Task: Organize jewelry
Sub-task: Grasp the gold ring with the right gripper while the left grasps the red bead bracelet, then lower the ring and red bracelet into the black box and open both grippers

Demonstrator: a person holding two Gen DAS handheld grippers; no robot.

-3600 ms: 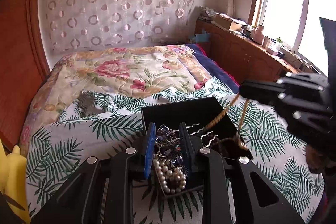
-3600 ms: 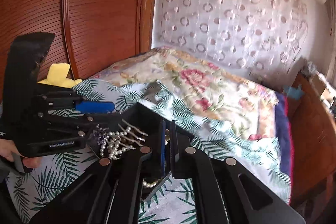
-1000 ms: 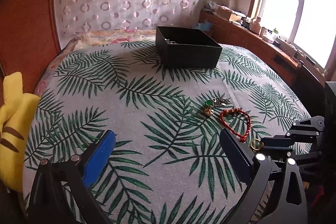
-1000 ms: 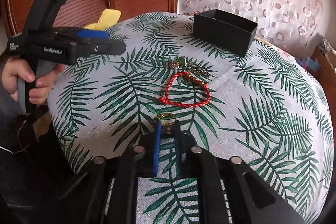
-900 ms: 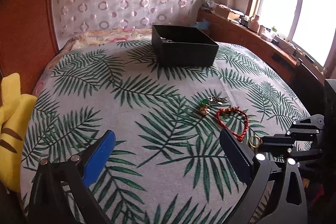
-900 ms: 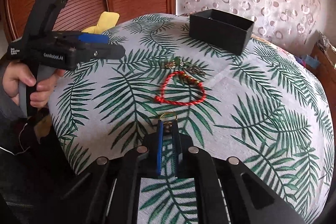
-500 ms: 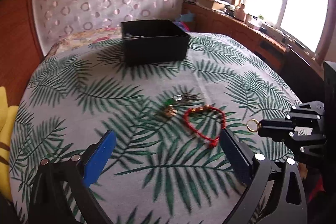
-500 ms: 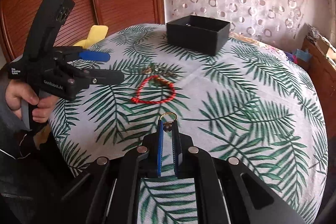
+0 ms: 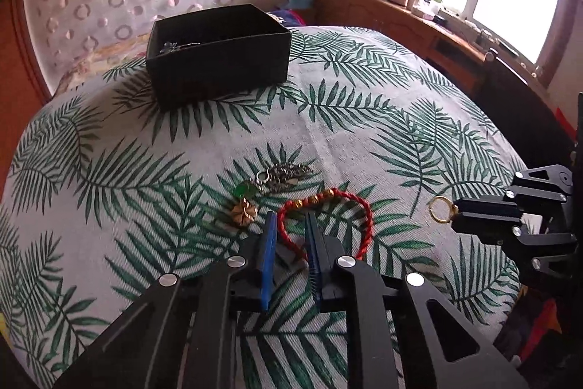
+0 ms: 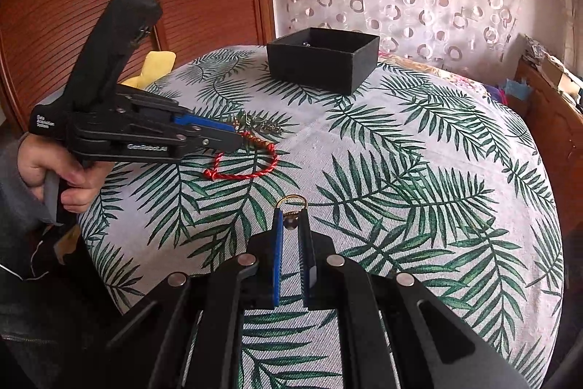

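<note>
The left tool (image 9: 289, 225) has just been closing its jaws around the near side of the red cord bracelet (image 9: 360, 225), which lies on the leaf-print bed cover (image 9: 364, 119); whether the pads actually press the cord cannot be told. Just beyond its left fingertip sit a gold clover charm (image 9: 245, 211), a green bead and a silvery chain (image 9: 280, 174). To its right, the right tool (image 10: 290, 219) is pressed together, pinching a gold ring (image 10: 291, 201) above the cover. Well beyond both stands the open black box (image 9: 218, 61).
</note>
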